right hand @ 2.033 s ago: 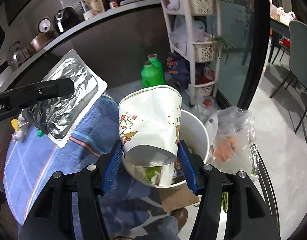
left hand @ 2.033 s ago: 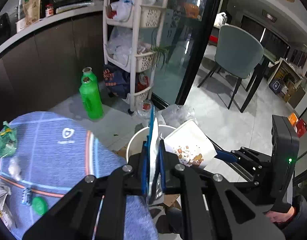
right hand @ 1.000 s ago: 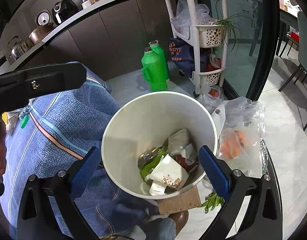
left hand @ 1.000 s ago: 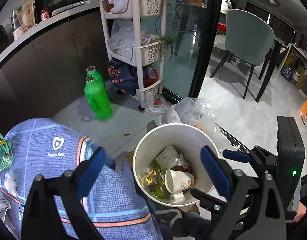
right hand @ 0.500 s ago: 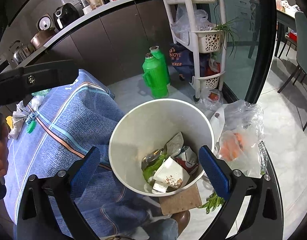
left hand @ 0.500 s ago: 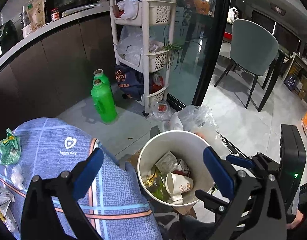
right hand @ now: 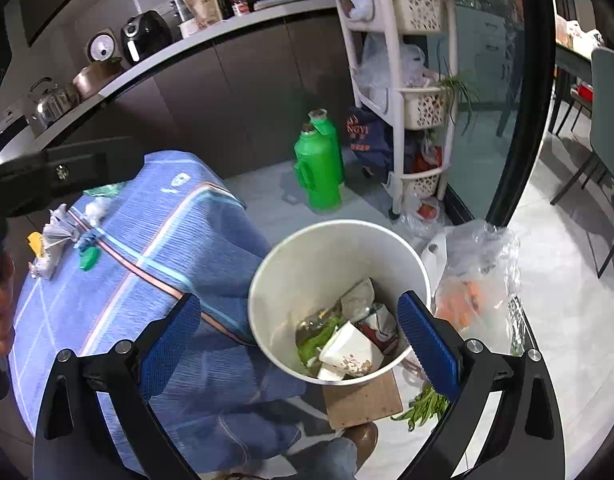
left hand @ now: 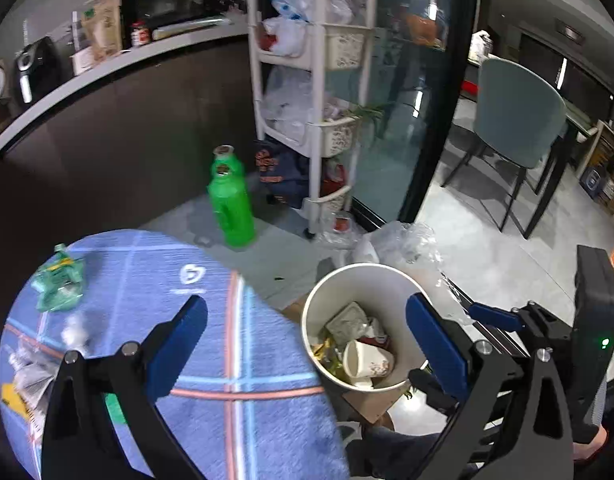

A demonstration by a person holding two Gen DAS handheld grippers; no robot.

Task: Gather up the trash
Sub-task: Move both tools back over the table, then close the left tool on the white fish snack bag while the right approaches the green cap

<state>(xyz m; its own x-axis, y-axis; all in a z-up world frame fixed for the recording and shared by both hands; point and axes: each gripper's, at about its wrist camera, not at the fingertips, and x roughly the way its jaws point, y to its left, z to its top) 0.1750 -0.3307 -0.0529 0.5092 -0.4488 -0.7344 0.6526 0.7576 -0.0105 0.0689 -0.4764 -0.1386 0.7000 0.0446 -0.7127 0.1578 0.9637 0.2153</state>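
A white trash bin stands on the floor beside the blue-clothed table. It holds a paper cup, a foil pouch and other scraps. My left gripper is open and empty above the table edge and bin. My right gripper is open and empty over the bin. On the table lie a green wrapper, crumpled paper, a green cap and small scraps.
Green jugs stand on the floor by a white basket rack. A clear plastic bag and green vegetables lie right of the bin. A chair stands beyond a glass door.
Both grippers opened and dropped the foil pouch and the paper cup into the bin. Since then both have pulled back and swung left, showing more of the table.
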